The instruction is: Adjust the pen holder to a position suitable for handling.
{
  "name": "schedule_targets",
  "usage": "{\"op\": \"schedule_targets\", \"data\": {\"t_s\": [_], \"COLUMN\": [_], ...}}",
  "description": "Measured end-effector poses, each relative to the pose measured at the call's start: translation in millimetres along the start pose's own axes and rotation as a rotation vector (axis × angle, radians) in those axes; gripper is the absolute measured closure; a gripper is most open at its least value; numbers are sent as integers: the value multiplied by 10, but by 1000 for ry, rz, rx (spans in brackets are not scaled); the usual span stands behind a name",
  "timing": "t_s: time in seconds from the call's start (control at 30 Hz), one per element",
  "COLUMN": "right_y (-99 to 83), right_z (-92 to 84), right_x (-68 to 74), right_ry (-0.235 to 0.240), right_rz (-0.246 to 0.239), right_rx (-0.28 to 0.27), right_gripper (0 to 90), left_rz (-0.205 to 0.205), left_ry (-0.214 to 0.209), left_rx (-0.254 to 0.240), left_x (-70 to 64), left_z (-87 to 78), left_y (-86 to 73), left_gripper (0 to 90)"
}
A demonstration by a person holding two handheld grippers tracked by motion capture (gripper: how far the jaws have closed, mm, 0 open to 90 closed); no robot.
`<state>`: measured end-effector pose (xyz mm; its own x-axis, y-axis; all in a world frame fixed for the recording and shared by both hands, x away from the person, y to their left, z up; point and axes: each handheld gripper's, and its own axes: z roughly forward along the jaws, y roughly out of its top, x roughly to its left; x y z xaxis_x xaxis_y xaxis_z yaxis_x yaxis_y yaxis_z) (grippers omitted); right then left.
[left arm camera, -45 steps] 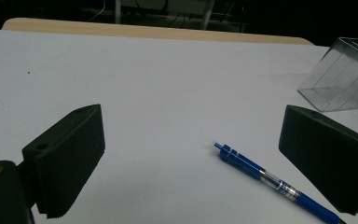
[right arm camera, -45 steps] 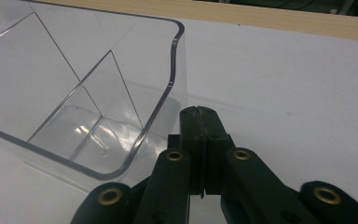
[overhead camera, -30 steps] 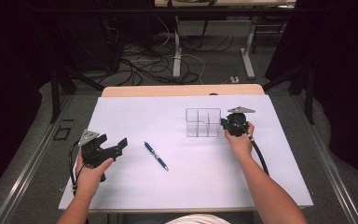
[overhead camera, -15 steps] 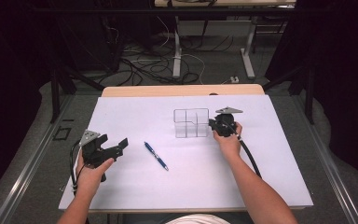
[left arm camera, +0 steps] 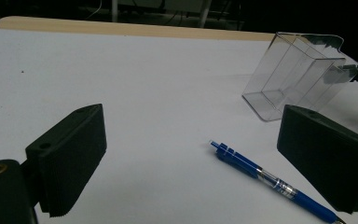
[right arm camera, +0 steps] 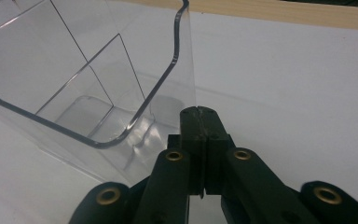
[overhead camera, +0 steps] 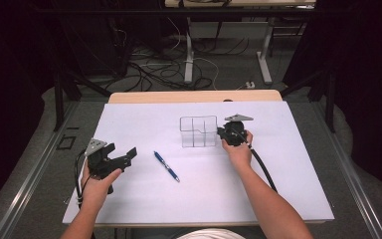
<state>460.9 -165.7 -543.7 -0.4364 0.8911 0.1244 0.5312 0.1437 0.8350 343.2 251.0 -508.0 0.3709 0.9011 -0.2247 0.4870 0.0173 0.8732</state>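
Note:
A clear plastic container (overhead camera: 198, 132) with inner dividers stands on the white table top (overhead camera: 144, 119), behind the middle. My right gripper (overhead camera: 220, 132) is at its right side and shut on that thin wall; in the right gripper view the jaws (right arm camera: 199, 112) meet on the container's (right arm camera: 88, 93) corner edge. A blue pen (overhead camera: 166, 166) lies flat left of centre. My left gripper (overhead camera: 122, 152) rests at the left, open and holding nothing, pointing toward the pen (left arm camera: 270, 179) and the container (left arm camera: 293, 74). Its jaws (left arm camera: 191, 116) stand wide apart.
A strip of bare wood (overhead camera: 194, 96) shows along the table's far edge. Beyond it are table legs and cables (overhead camera: 179, 69) on the floor. A cable (overhead camera: 261, 167) trails from the right gripper along the forearm.
The right gripper has moved left across the table, and the clear container has gone left with it. The left gripper and the pen have stayed in place.

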Motion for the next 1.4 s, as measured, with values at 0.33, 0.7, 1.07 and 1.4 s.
{"op": "schedule_targets", "data": {"t_s": [0.33,0.7,1.07,1.4], "right_y": [103,230,259,246], "right_z": [-201,-536,-693,-783], "right_x": [-14,36,235,527], "right_ry": [-51,-76,-67,2], "right_rz": [23,19,-38,-107], "right_rx": [-79,-160,-124,-116], "right_gripper": [613,335,55,0], "left_rz": [-1,13,46,55], "left_ry": [2,8,-1,-17], "left_rx": [3,2,11,9], "left_x": [-4,-14,-75,-119], "left_z": [-5,-8,25,46], "left_y": [-4,-4,-5,-28], "left_gripper": [83,86,44,2]}}
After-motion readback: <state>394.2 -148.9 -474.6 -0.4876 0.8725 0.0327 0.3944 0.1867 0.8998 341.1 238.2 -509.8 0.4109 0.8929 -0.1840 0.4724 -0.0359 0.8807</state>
